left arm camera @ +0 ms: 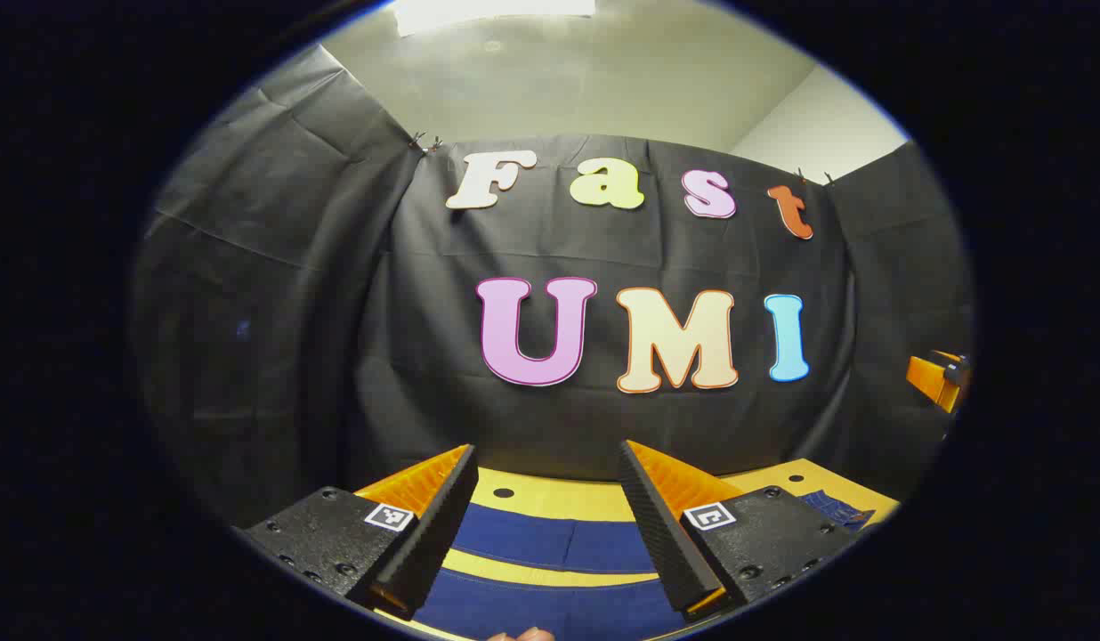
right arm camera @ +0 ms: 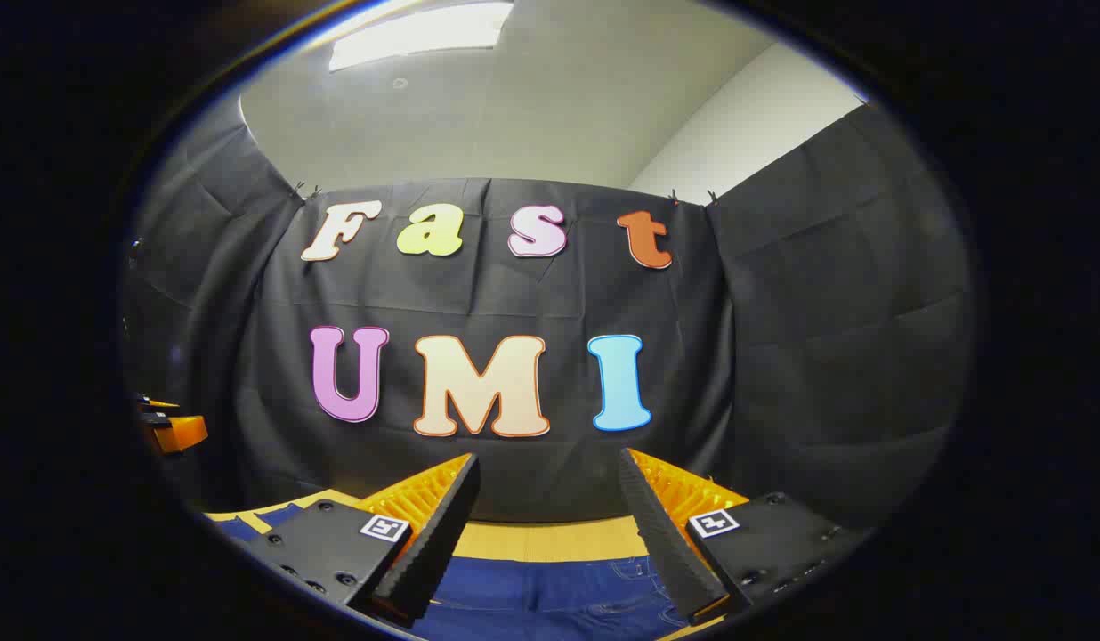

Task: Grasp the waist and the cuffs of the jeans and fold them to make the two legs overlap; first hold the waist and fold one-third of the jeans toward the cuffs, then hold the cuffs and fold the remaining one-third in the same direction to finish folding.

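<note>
Dark blue jeans (left arm camera: pixel 550 543) lie spread flat on a yellow wooden table (left arm camera: pixel 559 494); in the left gripper view the two legs run side by side with a strip of table between them. My left gripper (left arm camera: pixel 548 463) is open above the legs, with nothing between its fingers. In the right gripper view the jeans (right arm camera: pixel 550 588) show stitched seams below my right gripper (right arm camera: pixel 547 472), which is open and holds nothing. The other gripper (left arm camera: pixel 937 378) shows as an orange and black shape at the far right of the left gripper view, and likewise (right arm camera: pixel 172 427) at the far left of the right gripper view.
The table's far edge (right arm camera: pixel 550 534) meets the black cloth wall close behind the jeans. A small hole (left arm camera: pixel 504 492) marks the tabletop beyond the legs. Fingertips of a hand (left arm camera: pixel 523 635) show at the bottom of the left gripper view.
</note>
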Action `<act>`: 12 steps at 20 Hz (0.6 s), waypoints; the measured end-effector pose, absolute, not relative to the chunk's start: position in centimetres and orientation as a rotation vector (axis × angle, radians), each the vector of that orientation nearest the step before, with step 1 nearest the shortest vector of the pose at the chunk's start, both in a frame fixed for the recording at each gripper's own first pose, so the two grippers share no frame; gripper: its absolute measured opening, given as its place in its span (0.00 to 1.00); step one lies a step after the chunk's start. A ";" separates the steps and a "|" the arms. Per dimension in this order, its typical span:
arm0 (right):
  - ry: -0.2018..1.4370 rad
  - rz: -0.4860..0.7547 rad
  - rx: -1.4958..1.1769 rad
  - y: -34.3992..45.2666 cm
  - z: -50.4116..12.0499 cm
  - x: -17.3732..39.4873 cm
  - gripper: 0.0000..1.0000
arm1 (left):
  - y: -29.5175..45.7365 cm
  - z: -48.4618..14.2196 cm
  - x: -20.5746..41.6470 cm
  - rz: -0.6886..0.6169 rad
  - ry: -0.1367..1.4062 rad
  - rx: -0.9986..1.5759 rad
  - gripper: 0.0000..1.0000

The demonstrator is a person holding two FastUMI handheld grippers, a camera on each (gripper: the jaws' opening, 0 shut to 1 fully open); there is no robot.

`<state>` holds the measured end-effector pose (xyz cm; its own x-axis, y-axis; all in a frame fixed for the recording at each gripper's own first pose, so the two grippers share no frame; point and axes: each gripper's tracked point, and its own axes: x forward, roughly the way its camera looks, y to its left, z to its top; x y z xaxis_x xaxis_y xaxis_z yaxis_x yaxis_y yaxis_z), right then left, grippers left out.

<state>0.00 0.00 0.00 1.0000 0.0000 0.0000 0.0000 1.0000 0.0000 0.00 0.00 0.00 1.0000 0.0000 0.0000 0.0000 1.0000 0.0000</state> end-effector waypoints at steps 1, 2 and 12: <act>0.001 0.004 -0.001 0.1 -0.1 0.1 0.98 | -0.2 -0.1 -0.1 -0.002 0.001 -0.003 0.93; 0.007 0.009 -0.004 0.3 -0.3 0.1 0.98 | -0.3 -0.1 -0.2 -0.004 0.004 -0.005 0.93; 0.018 0.014 -0.015 0.0 -0.5 -0.7 0.96 | -0.4 -0.9 -0.9 -0.003 0.022 -0.002 0.94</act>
